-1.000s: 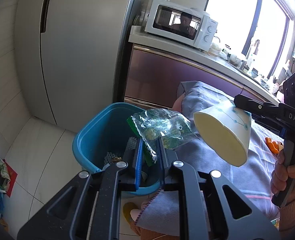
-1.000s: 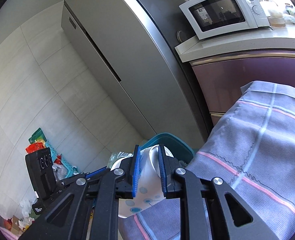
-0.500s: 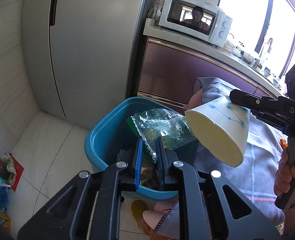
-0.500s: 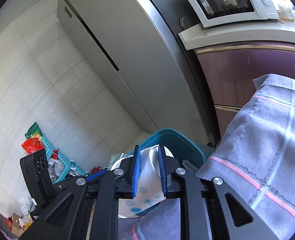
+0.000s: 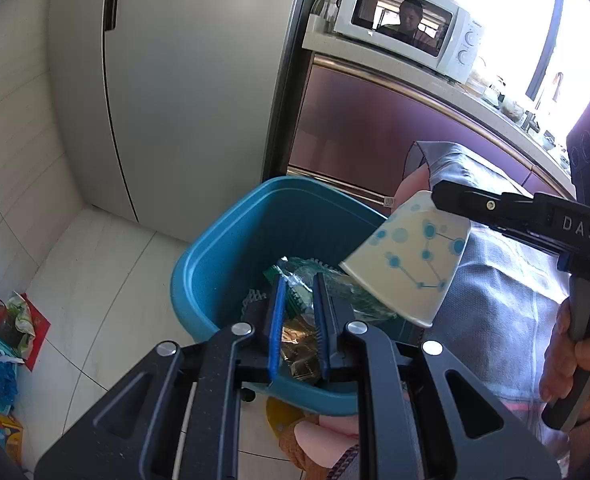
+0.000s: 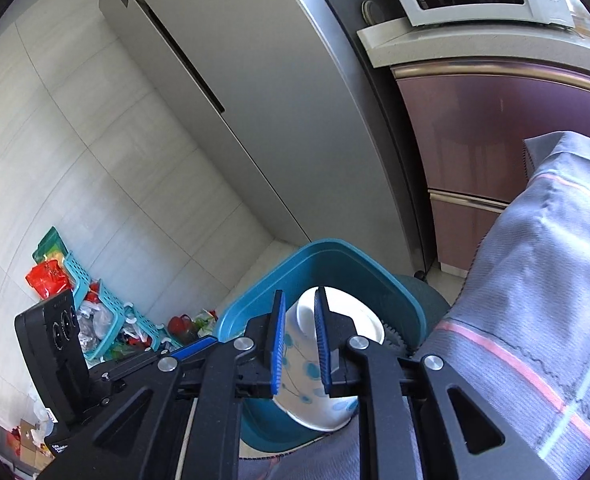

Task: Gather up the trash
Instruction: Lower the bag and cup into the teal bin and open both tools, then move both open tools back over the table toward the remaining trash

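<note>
A blue trash bin (image 5: 231,248) stands on the floor by the fridge; it also shows in the right wrist view (image 6: 335,264). My left gripper (image 5: 298,280) is shut on a clear green-printed plastic wrapper (image 5: 335,288) and holds it over the bin's opening. My right gripper (image 6: 298,300) is shut on the rim of a white paper cup with blue dots (image 6: 307,368), tilted over the bin's right edge; the cup also shows in the left wrist view (image 5: 411,264). Some trash (image 5: 299,352) lies inside the bin.
A grey fridge (image 5: 183,80) stands behind the bin, a purple cabinet (image 5: 375,128) with a microwave (image 5: 407,24) to its right. A grey checked tablecloth (image 6: 535,300) hangs at the right. Baskets and litter (image 6: 95,312) lie on the floor at the left.
Both grippers have moved closer to the bin. The wrapper has come down from above the rim into the bin's opening. The cup has tipped over the bin's right edge.
</note>
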